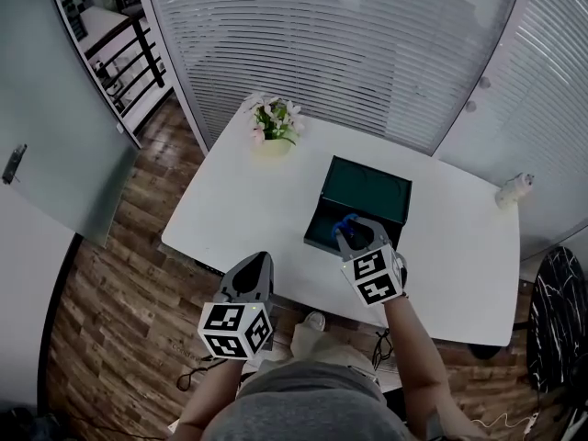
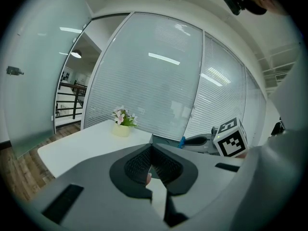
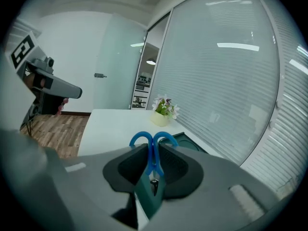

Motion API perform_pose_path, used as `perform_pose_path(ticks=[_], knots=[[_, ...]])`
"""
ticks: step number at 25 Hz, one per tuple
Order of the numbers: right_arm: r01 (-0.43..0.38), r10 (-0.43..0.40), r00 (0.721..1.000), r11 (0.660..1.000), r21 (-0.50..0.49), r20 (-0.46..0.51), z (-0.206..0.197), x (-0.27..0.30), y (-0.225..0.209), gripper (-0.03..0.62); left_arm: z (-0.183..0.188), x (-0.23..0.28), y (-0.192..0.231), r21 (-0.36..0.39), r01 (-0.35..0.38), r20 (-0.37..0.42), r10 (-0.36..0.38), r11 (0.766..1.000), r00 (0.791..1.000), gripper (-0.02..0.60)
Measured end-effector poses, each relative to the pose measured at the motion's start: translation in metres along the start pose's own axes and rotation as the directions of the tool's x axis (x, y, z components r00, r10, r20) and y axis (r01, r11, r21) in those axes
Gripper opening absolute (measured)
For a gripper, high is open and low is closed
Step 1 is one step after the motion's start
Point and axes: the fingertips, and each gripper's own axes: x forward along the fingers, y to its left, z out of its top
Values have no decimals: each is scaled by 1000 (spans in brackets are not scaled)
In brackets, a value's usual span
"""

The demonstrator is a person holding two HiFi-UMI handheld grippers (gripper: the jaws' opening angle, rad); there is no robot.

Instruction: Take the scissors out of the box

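The scissors [image 1: 346, 220] have blue loop handles and a teal cover over the blades. My right gripper [image 1: 355, 230] is shut on them and holds them just above the front part of the open dark green box [image 1: 367, 188]. In the right gripper view the scissors [image 3: 153, 148] stand upright between the pads, handles pointing away, with the box [image 3: 193, 146] below and beyond. My left gripper [image 1: 258, 261] hangs off the table's near edge, left of the box. Its jaws [image 2: 151, 148] meet at the tips with nothing between them.
The box sits on a white table [image 1: 239, 200]. A small pot of flowers [image 1: 274, 129] stands at the far left corner. A small white object [image 1: 514, 189] lies at the right edge. Blind-covered glass walls stand behind, and a dark marbled seat [image 1: 557, 310] is on the right.
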Motion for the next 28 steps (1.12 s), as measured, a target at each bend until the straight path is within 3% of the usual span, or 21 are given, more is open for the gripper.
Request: perform_pose_path(ticks=[12, 28], knots=[[57, -49, 980, 998, -39, 191, 52, -84, 62, 91, -22, -79, -8, 19, -2, 31, 2, 1000, 1000, 6], [28, -33, 957, 999, 22, 288, 34, -201, 194, 91, -61, -205, -32, 16, -14, 89, 12, 1000, 996, 6]])
